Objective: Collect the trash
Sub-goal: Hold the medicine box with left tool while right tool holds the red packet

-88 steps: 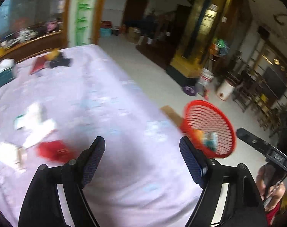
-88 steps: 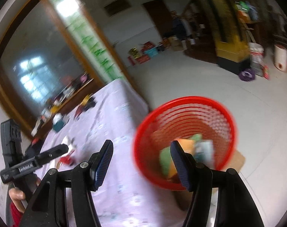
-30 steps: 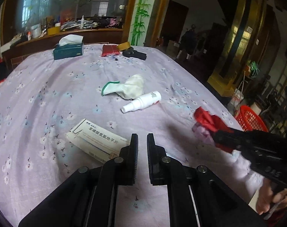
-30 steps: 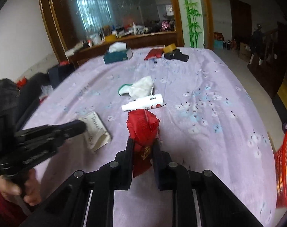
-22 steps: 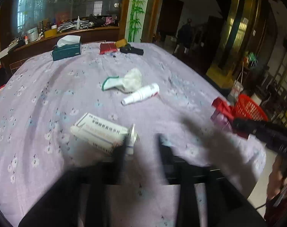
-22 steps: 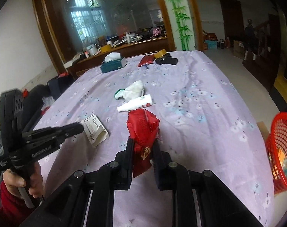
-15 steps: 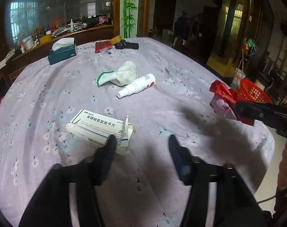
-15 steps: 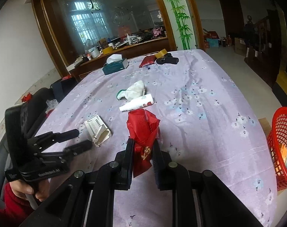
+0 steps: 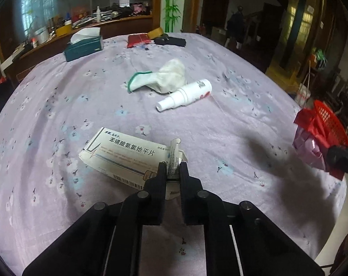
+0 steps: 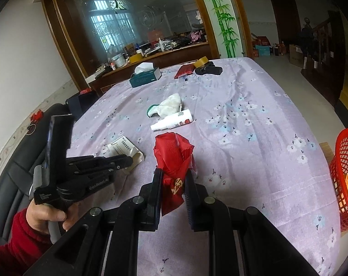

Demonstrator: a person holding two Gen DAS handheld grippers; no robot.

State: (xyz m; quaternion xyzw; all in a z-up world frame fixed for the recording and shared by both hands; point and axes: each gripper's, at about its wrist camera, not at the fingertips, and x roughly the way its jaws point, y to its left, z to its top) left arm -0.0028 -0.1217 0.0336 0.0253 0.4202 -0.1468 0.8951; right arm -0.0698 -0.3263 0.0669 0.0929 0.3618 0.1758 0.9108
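My left gripper (image 9: 173,169) is shut on a small white tube (image 9: 174,155) that lies at the open end of a white medicine box (image 9: 125,155) on the lilac tablecloth. My right gripper (image 10: 172,177) is shut on a crumpled red wrapper (image 10: 174,158) and holds it above the table. The wrapper also shows at the right edge of the left wrist view (image 9: 311,126). A white spray bottle (image 9: 185,95) and a crumpled white glove (image 9: 164,78) lie further back. The red mesh trash basket (image 10: 345,168) stands on the floor off the table's right edge.
A teal tissue box (image 9: 83,46), a red pouch (image 9: 138,40), a tape roll (image 10: 201,61) and a black object (image 10: 208,70) sit at the table's far end. A wooden sideboard (image 10: 151,55) with clutter lies behind. A black chair (image 10: 17,161) is at the left.
My left gripper opened, moved forward to the medicine box and shut on the small tube. My right gripper lifted the red wrapper and drew it back towards the table's near edge.
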